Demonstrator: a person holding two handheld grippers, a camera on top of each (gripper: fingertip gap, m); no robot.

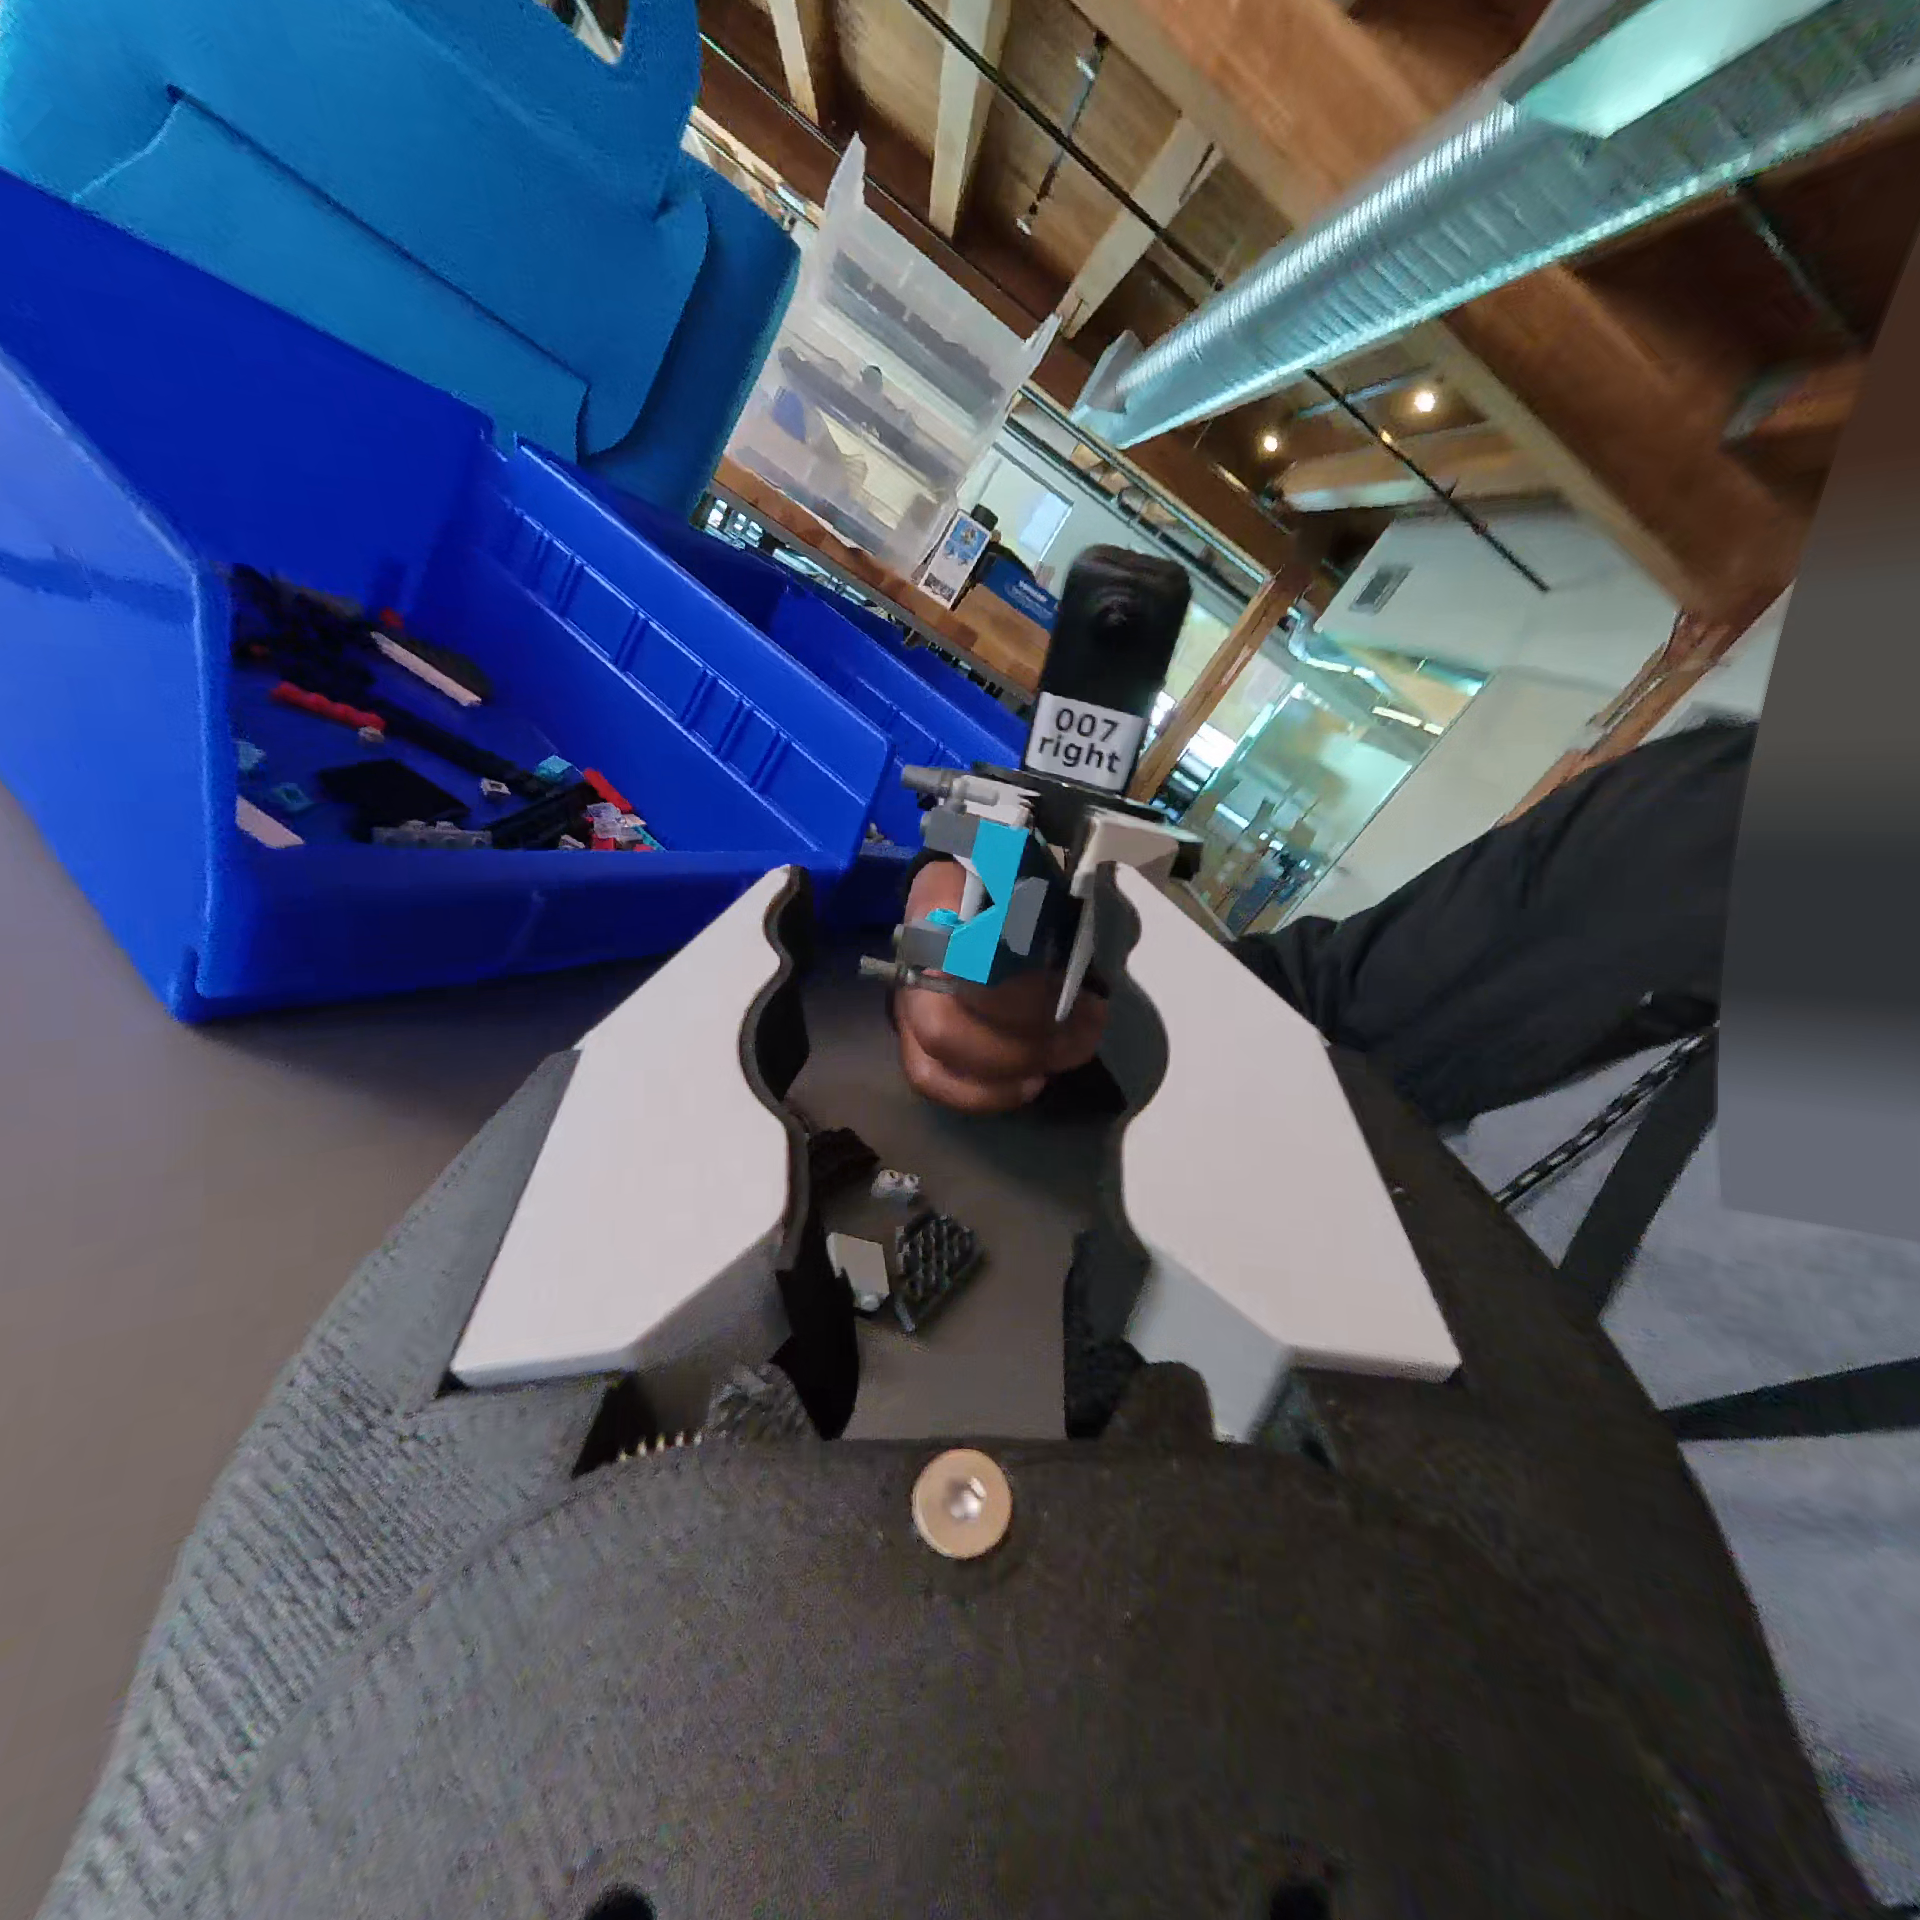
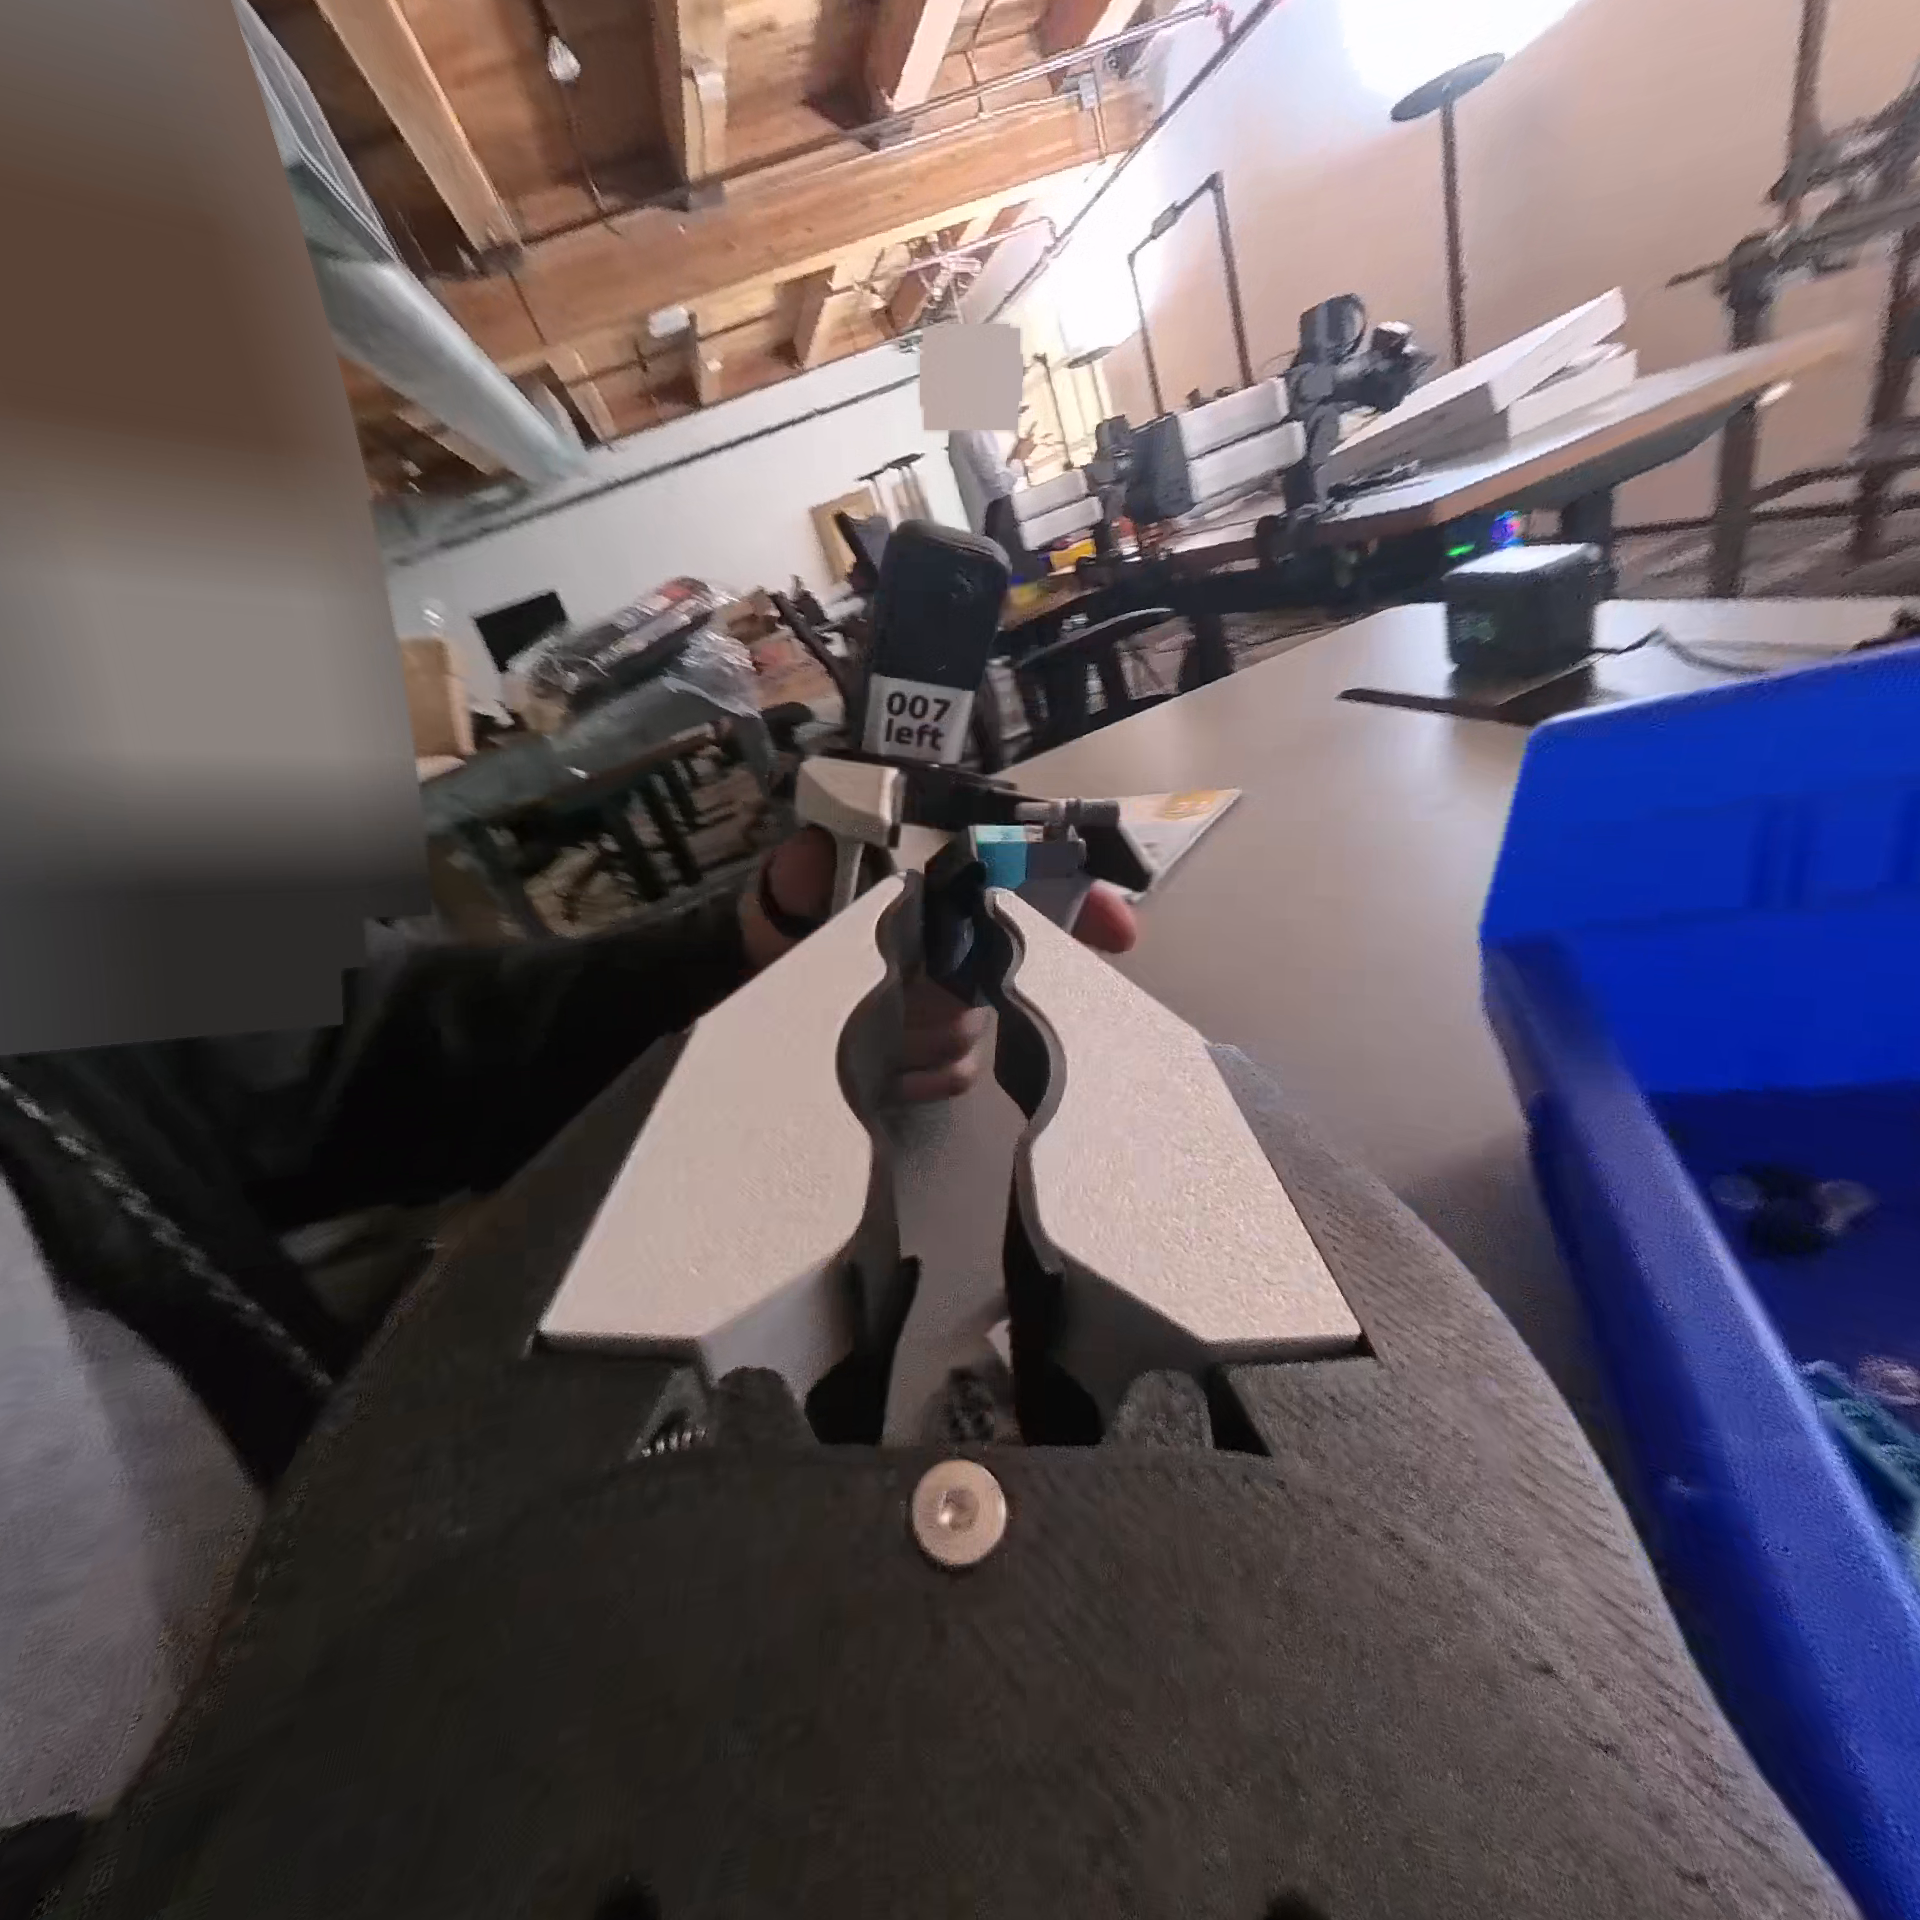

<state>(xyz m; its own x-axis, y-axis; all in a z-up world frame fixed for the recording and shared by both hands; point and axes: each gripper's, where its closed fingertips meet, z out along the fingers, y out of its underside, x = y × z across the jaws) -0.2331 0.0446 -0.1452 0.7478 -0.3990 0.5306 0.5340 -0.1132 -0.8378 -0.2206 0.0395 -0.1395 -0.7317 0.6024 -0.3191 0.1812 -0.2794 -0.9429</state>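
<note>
My right gripper (image 2: 958, 914) is shut on a small brick assembly (image 2: 1023, 847) of teal, grey and dark pieces and holds it above the table. In the left wrist view the same assembly (image 1: 987, 904) shows teal and grey, held in the right gripper (image 1: 1039, 904) with a hand (image 1: 977, 1049) behind it. My left gripper (image 1: 956, 894) is open and empty, its fingertips level with the assembly on either side. It also shows in the right wrist view (image 2: 977, 831), facing the right one. Below, a dark studded plate (image 1: 935, 1262) and small grey pieces (image 1: 896, 1184) lie on the table.
A blue bin (image 1: 520, 914) with several loose bricks stands left of the left gripper, on the grey table (image 1: 208, 1143). It also shows in the right wrist view (image 2: 1683, 935), to the right. A dark sleeve (image 1: 1507, 935) reaches in from the right. Clear storage boxes (image 1: 883, 364) stand far behind. My two grippers' fingertips are within a few centimetres of each other.
</note>
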